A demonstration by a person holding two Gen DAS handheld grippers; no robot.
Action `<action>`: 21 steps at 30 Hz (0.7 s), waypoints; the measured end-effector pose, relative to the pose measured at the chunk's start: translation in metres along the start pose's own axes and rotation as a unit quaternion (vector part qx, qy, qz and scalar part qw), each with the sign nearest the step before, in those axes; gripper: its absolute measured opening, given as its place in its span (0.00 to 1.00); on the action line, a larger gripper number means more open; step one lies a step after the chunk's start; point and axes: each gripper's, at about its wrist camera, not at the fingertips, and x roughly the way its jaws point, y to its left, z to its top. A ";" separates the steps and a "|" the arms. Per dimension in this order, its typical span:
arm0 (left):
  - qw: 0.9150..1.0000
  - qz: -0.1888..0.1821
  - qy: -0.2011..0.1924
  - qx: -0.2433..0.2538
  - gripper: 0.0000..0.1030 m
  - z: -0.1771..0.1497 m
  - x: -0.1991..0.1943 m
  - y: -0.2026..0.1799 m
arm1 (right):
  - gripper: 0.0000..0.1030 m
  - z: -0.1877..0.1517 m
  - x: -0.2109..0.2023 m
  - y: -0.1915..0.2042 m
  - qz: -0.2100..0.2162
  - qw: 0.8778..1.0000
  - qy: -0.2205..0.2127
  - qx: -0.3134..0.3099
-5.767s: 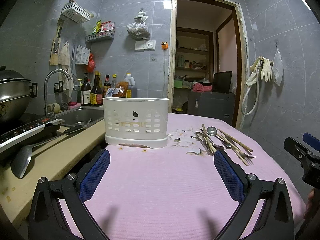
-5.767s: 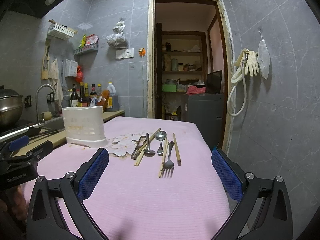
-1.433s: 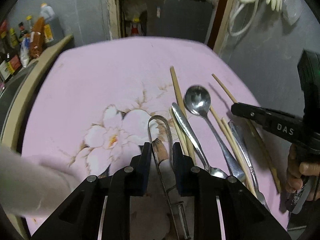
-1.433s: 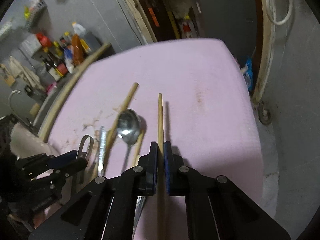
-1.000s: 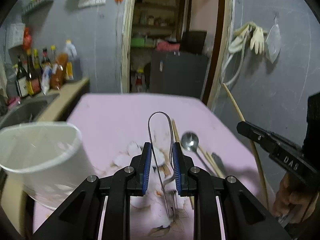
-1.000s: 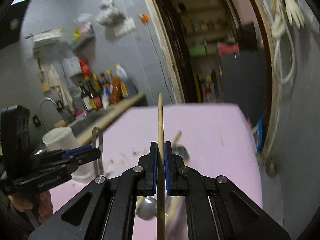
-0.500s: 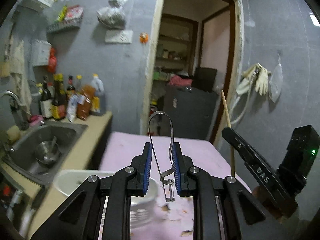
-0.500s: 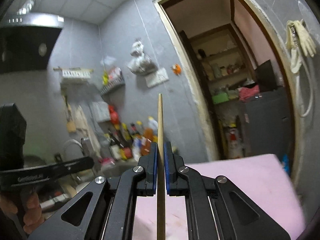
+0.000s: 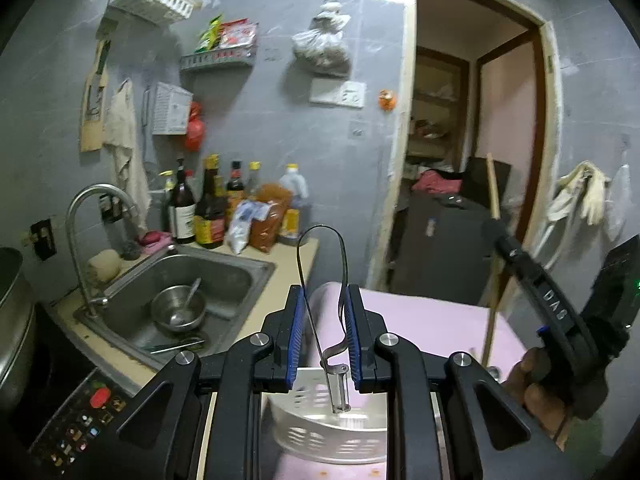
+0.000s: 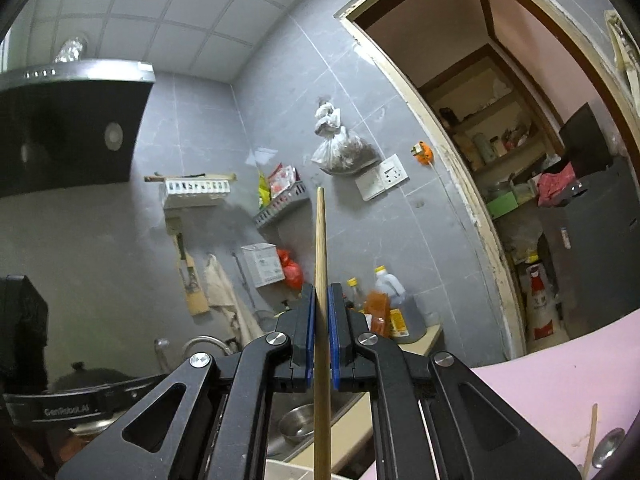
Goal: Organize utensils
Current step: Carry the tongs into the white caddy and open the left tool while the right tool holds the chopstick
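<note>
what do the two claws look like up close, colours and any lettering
Both are black, angular linkage frames with silver round pivot bolts and blue pads inside the fingers. The left claw appears side-on in the right wrist view with white "GenRobot.AI" lettering. The right claw shows white "DAS" lettering on its arm and a small green light on its black body in the left wrist view.

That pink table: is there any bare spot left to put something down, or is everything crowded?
The pink tabletop shows bare cloth between the white basket and the doorway side. Its near corner holds a spoon and a chopstick. The counter by the sink is packed with bottles.
</note>
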 end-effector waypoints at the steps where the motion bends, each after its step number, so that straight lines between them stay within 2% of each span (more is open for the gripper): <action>1: 1.000 0.008 0.003 0.002 0.16 -0.003 0.005 0.002 | 0.04 -0.004 0.003 0.002 -0.009 1.000 0.000 -0.012; 6: 0.999 0.027 0.021 0.003 0.16 -0.021 0.031 0.009 | 0.04 -0.018 0.010 0.001 -0.039 0.998 0.011 -0.039; 13: 0.999 0.027 0.047 -0.001 0.16 -0.038 0.052 0.011 | 0.04 -0.026 0.015 -0.006 -0.055 0.998 0.018 -0.039; 21: 0.997 0.007 0.078 0.003 0.16 -0.052 0.062 0.000 | 0.04 -0.034 0.013 -0.009 -0.040 0.998 0.047 -0.032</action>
